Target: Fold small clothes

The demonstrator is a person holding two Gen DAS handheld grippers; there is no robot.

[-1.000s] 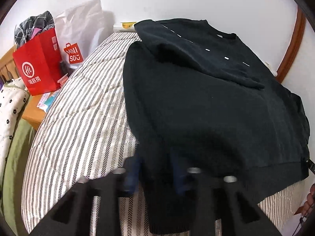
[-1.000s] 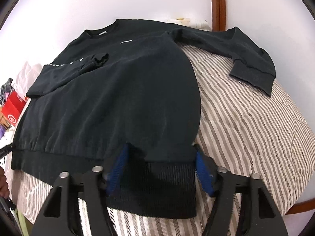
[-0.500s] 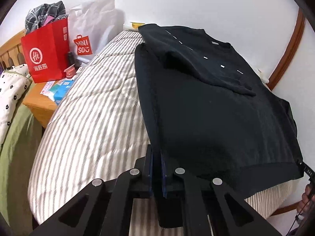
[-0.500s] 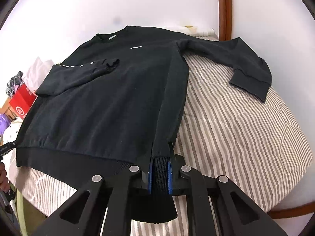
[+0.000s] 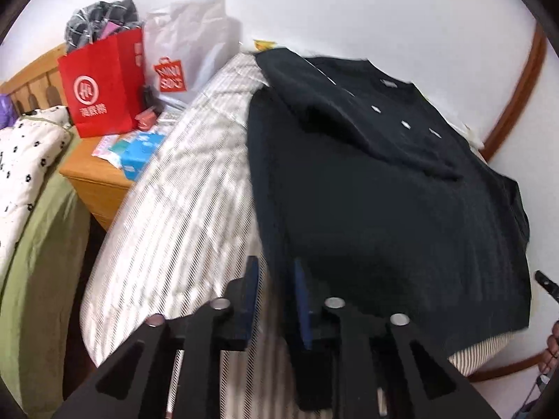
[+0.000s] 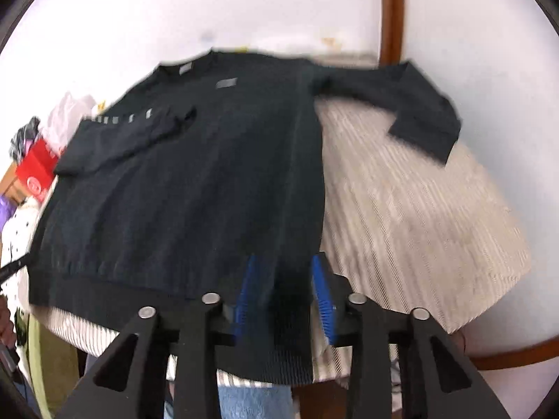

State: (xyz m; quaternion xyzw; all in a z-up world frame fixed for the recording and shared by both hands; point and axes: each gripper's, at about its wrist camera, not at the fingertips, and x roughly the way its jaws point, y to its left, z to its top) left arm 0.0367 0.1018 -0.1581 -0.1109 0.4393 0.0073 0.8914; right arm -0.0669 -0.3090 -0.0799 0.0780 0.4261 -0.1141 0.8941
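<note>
Your black sweatshirt point(image 6: 195, 181) lies spread flat on the striped bed cover point(image 6: 412, 216), neckline toward the white wall and ribbed hem hanging over the near edge of the bed. One sleeve is folded across the chest; the other sleeve point(image 6: 419, 111) stretches out to the side, its cuff resting on the bare stripes.

Your left claw point(image 5: 276, 291) has its blue pads parted, and the side edge of the sweatshirt runs down between them. The frame is blurred there, so you cannot tell whether either pad touches the cloth.

Your right claw point(image 6: 284, 293) is also spread, its blue pads standing either side of the hem corner, with the ribbed band hanging down between and below them. The view is motion-blurred, and contact with the fabric cannot be made out.

Beside the bed, in your left wrist view, a wooden nightstand point(image 5: 94, 178) carries a red paper bag point(image 5: 104, 87) with dark checked fabric poking from its top, a white Miniso bag point(image 5: 188, 49) and some small packets point(image 5: 136, 150). A spotted white pillow point(image 5: 28, 153) rests on olive bedding point(image 5: 38, 279) further left.
</note>
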